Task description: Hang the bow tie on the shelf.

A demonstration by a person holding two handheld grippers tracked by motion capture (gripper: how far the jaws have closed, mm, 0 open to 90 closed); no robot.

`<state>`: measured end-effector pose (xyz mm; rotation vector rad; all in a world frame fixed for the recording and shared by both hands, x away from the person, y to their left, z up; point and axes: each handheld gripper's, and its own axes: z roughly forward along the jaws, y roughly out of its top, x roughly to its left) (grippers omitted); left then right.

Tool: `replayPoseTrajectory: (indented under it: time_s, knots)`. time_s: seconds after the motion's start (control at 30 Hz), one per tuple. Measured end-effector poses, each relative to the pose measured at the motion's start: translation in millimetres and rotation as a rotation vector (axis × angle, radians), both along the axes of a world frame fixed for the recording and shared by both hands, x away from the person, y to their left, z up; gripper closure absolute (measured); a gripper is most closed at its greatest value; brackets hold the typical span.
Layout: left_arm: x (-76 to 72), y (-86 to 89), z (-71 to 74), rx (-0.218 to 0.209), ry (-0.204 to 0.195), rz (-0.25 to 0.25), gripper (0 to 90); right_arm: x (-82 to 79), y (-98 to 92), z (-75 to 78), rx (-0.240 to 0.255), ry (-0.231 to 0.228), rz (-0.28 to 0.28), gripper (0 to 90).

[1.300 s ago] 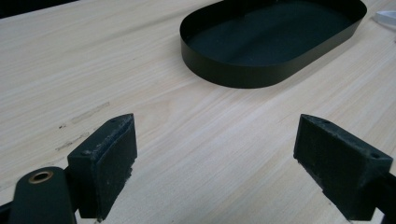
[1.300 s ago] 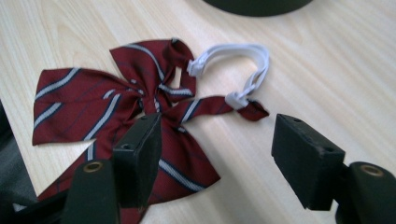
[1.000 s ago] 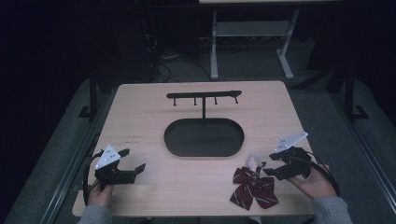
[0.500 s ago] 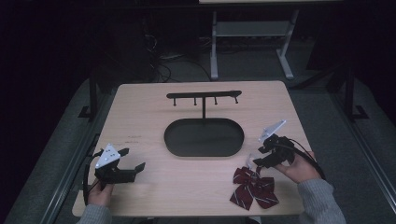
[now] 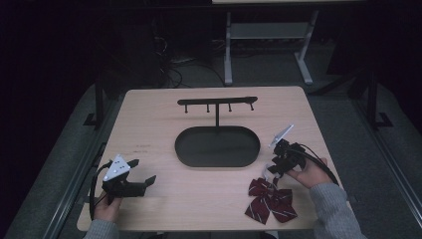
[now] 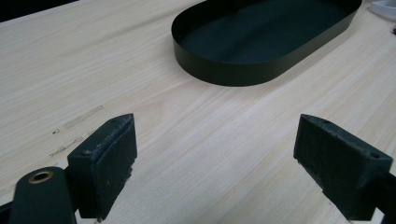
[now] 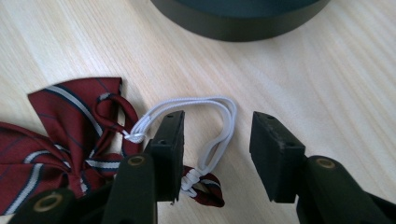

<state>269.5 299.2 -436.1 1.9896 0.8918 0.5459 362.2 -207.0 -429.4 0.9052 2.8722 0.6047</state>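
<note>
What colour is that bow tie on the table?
The bow tie is dark red with white and navy stripes, clearest in the right gripper view.

A maroon striped bow tie (image 5: 270,200) with a white elastic loop (image 7: 212,122) lies flat near the black oval tray (image 5: 217,146), at its right front.

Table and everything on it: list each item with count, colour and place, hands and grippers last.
Table: one, light wood, centre of the high view.
Oval tray: one, black, mid-table, nothing visible in it.
Hook rack: one, black, standing at the tray's far edge.
Bow tie: one, dark red with white and navy stripes, near right corner.
Elastic loop: one, white, tied to the bow tie, lying between the right gripper's jaws.
Left gripper: one, black, near left, jaws wide apart.
Right gripper: one, black, over the loop, jaws apart.
</note>
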Motion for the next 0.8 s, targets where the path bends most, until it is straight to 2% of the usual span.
replayPoseTrajectory:
  time_s: [0.33,0.4,0.57,0.8]
  knots:
    - [-0.4,0.2,0.7,-0.01,0.002,-0.011,13.0,3.4,-0.2,-7.5,-0.022,0.031,-0.028,62.9]
    - [-1.2,-1.5,2.0,0.005,-0.007,-0.013,13.0,3.3,-0.2,-8.5,-0.028,0.034,-0.033,66.8]
    - [-0.8,-0.9,2.3,0.005,-0.009,-0.008,13.0,4.1,2.0,-11.7,-0.046,0.042,-0.028,68.2]
    - [-0.1,-0.2,2.1,-0.001,-0.007,-0.003,13.0,3.8,4.4,-13.1,-0.067,0.038,-0.011,76.5]
